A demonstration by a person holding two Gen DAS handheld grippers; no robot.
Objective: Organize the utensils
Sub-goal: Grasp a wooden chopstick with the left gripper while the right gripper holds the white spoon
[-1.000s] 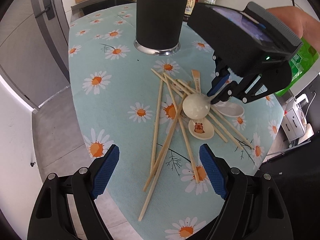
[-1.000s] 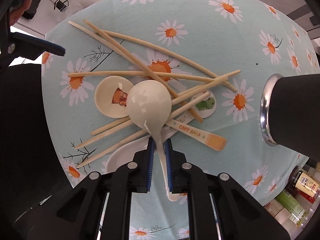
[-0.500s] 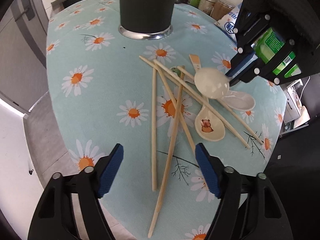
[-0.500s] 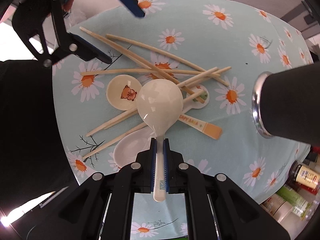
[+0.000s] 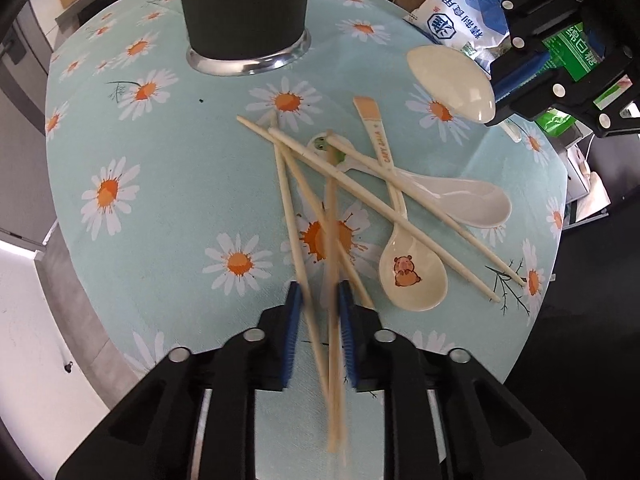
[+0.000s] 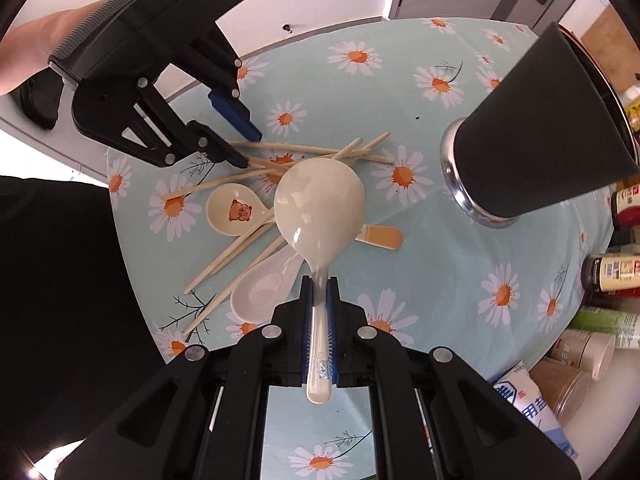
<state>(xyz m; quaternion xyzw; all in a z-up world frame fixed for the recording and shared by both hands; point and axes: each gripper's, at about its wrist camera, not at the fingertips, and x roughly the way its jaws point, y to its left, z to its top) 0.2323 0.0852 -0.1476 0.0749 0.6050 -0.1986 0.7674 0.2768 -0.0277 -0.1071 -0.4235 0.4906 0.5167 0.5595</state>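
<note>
The left gripper was closing on 2 chopsticks; best to bunch them evenly before lifting. The right gripper clamped the white spoon above the surface.

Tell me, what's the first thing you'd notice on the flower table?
A big cream spoon pinched by its handle in the right gripper, lifted above the pile. Below it, chopsticks lie crisscrossed over two spoons on the daisy tablecloth; the left gripper is closing around a couple. A tall black holder stands behind.
</note>
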